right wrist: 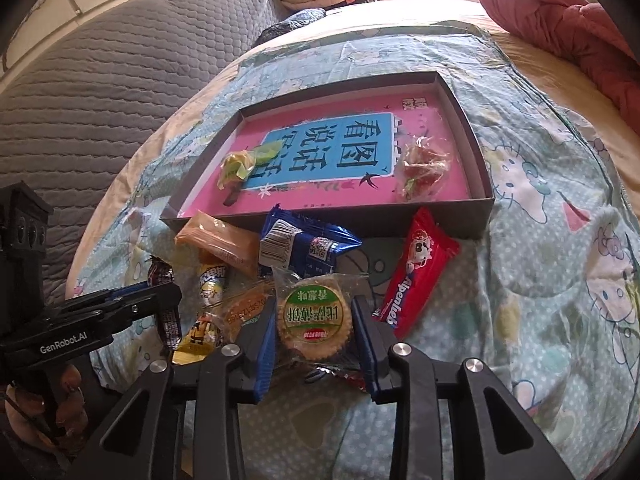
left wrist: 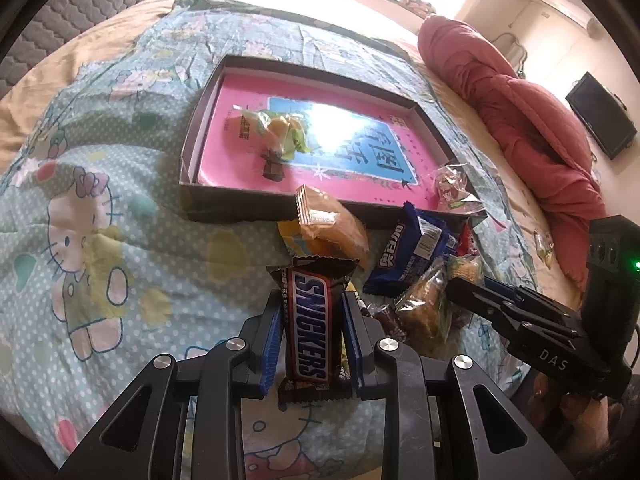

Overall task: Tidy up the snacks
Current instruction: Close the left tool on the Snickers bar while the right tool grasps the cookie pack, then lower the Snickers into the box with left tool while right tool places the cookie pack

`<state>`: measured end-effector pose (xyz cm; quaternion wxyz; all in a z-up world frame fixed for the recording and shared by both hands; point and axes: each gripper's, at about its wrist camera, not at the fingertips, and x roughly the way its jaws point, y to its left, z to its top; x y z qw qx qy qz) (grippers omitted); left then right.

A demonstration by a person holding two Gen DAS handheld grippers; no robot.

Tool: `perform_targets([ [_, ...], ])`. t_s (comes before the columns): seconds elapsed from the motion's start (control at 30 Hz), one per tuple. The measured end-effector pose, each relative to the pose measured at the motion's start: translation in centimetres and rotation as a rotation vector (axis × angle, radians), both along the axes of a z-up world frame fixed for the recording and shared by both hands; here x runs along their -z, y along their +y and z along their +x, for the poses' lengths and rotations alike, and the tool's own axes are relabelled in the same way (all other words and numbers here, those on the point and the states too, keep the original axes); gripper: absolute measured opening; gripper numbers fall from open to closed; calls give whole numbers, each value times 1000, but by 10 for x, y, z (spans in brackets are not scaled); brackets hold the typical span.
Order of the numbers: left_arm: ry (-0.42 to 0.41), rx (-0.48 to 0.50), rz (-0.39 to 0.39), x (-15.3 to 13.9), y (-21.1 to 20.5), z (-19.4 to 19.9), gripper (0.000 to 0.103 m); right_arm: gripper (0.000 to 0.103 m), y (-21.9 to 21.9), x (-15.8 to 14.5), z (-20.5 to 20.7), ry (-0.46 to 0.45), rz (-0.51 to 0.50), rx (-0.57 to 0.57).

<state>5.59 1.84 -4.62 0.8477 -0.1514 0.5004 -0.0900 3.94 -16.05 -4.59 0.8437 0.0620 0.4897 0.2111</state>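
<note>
L claw (left wrist: pixel 308 320) grips Snickers bar (left wrist: pixel 310 320) lengthwise; R claw (right wrist: pixel 316 320) grips round biscuit pack (right wrist: pixel 316 316).

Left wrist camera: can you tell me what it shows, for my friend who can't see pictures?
The left gripper has its jaws shut on a Snickers bar above a cartoon-cat blanket. Just ahead lies a pile of wrapped snacks, and behind it a shallow box with a pink bottom, holding a few sweets. The right gripper reaches in from the right.

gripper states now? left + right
Left gripper: shut on the Snickers bar.
Right gripper: shut on the round biscuit pack.
</note>
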Motion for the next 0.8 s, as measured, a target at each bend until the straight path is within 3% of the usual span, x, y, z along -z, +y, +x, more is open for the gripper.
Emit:
perform_targets([
  [0.27,-83,-11,23,-21,4,-2,29,35,4,-27,-9,-127,26,-28],
  [0.8,-175,-60,66,-41,19,15,29,35,-8,-51,9,-225,62,13],
])
